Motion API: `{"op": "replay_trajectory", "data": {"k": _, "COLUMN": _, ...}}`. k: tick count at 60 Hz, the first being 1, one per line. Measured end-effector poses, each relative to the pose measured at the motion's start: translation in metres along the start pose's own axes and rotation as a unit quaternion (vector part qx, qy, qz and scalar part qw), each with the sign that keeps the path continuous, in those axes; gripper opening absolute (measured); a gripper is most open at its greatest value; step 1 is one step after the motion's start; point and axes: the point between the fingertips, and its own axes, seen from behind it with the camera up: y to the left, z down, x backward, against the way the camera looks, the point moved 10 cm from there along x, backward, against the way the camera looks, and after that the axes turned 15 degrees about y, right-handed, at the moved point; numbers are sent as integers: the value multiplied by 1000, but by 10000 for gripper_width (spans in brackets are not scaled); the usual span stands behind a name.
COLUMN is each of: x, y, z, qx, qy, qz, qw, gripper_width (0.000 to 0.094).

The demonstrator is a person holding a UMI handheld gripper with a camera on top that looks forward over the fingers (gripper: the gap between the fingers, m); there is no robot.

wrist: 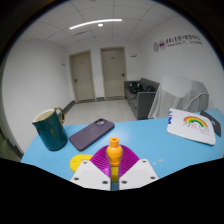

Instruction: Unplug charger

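Observation:
My gripper (115,172) is shut on an orange charger plug (115,151) with a yellow part below it, pinched between the purple pads (100,161). The plug's tip points up and forward, past the fingertips. A dark purple phone (91,133) lies flat on the blue table (150,140), just ahead and to the left of the fingers. The plug's tip is close to the phone's near right corner; I cannot tell whether they touch.
A green mug (49,128) stands to the left of the phone. A white card with a rainbow picture (195,123) lies at the table's right. Beyond the table are an open floor, two doors (97,75) and a covered cabinet (150,98).

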Motion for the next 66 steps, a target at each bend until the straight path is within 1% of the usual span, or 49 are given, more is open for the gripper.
{"op": "replay_trajectory", "data": {"k": 2, "x": 0, "y": 0, "z": -1, "qx": -3, "qy": 2, "qz": 1, "qw": 1000, "gripper_width": 65}}
{"op": "replay_trajectory", "data": {"k": 5, "x": 5, "y": 1, "z": -6, "qx": 3, "qy": 17, "qz": 9, "qw": 1000, "gripper_width": 55}}
{"op": "replay_trajectory", "data": {"k": 6, "x": 11, "y": 2, "z": -12, "qx": 4, "qy": 12, "qz": 10, "qw": 1000, "gripper_width": 58}}
{"op": "replay_trajectory", "data": {"k": 7, "x": 20, "y": 5, "z": -21, "qx": 3, "qy": -2, "qz": 7, "qw": 1000, "gripper_width": 57}}
{"op": "replay_trajectory", "data": {"k": 9, "x": 41, "y": 9, "z": -46, "qx": 3, "qy": -45, "qz": -6, "qw": 999, "gripper_width": 58}}
{"op": "replay_trajectory", "data": {"k": 12, "x": 72, "y": 8, "z": -81, "qx": 19, "qy": -89, "qz": -2, "qw": 996, "gripper_width": 57}}
{"op": "replay_trajectory", "data": {"k": 15, "x": 92, "y": -5, "z": -107, "qx": 36, "qy": -114, "qz": 18, "qw": 993, "gripper_width": 57}}
{"op": "replay_trajectory", "data": {"k": 18, "x": 108, "y": -15, "z": -124, "qx": 42, "qy": -126, "qz": 35, "qw": 991, "gripper_width": 56}}
{"op": "replay_trajectory", "data": {"k": 20, "x": 114, "y": -24, "z": -129, "qx": 41, "qy": -126, "qz": 44, "qw": 990, "gripper_width": 56}}
{"op": "replay_trajectory", "data": {"k": 22, "x": 114, "y": -36, "z": -124, "qx": 45, "qy": -120, "qz": 52, "qw": 990, "gripper_width": 55}}
{"op": "replay_trajectory", "data": {"k": 25, "x": 113, "y": -52, "z": -117, "qx": 47, "qy": -96, "qz": 70, "qw": 992, "gripper_width": 54}}
{"op": "replay_trajectory", "data": {"k": 30, "x": 92, "y": -75, "z": -77, "qx": 55, "qy": -16, "qz": 93, "qw": 994, "gripper_width": 56}}
{"op": "replay_trajectory", "data": {"k": 31, "x": 81, "y": -80, "z": -61, "qx": 58, "qy": -2, "qz": 96, "qw": 994, "gripper_width": 55}}
{"op": "replay_trajectory", "data": {"k": 36, "x": 64, "y": -96, "z": -17, "qx": 59, "qy": 81, "qz": 95, "qw": 990, "gripper_width": 57}}
{"op": "replay_trajectory", "data": {"k": 39, "x": 48, "y": -97, "z": 2, "qx": 60, "qy": 115, "qz": 90, "qw": 987, "gripper_width": 56}}
{"op": "replay_trajectory", "data": {"k": 45, "x": 35, "y": -103, "z": 21, "qx": 61, "qy": 144, "qz": 72, "qw": 985, "gripper_width": 71}}
{"op": "replay_trajectory", "data": {"k": 50, "x": 28, "y": -103, "z": 29, "qx": 60, "qy": 170, "qz": 65, "qw": 981, "gripper_width": 132}}
{"op": "replay_trajectory", "data": {"k": 53, "x": 26, "y": -104, "z": 26, "qx": 58, "qy": 162, "qz": 62, "qw": 983, "gripper_width": 164}}
{"op": "replay_trajectory", "data": {"k": 57, "x": 25, "y": -105, "z": 26, "qx": 53, "qy": 168, "qz": 56, "qw": 983, "gripper_width": 211}}
{"op": "replay_trajectory", "data": {"k": 60, "x": 25, "y": -105, "z": 25, "qx": 49, "qy": 170, "qz": 43, "qw": 983, "gripper_width": 246}}
{"op": "replay_trajectory", "data": {"k": 62, "x": 27, "y": -105, "z": 25, "qx": 45, "qy": 167, "qz": 35, "qw": 984, "gripper_width": 287}}
{"op": "replay_trajectory", "data": {"k": 63, "x": 28, "y": -105, "z": 25, "qx": 42, "qy": 164, "qz": 32, "qw": 985, "gripper_width": 329}}
{"op": "replay_trajectory", "data": {"k": 66, "x": 34, "y": -107, "z": 24, "qx": 33, "qy": 151, "qz": 25, "qw": 988, "gripper_width": 502}}
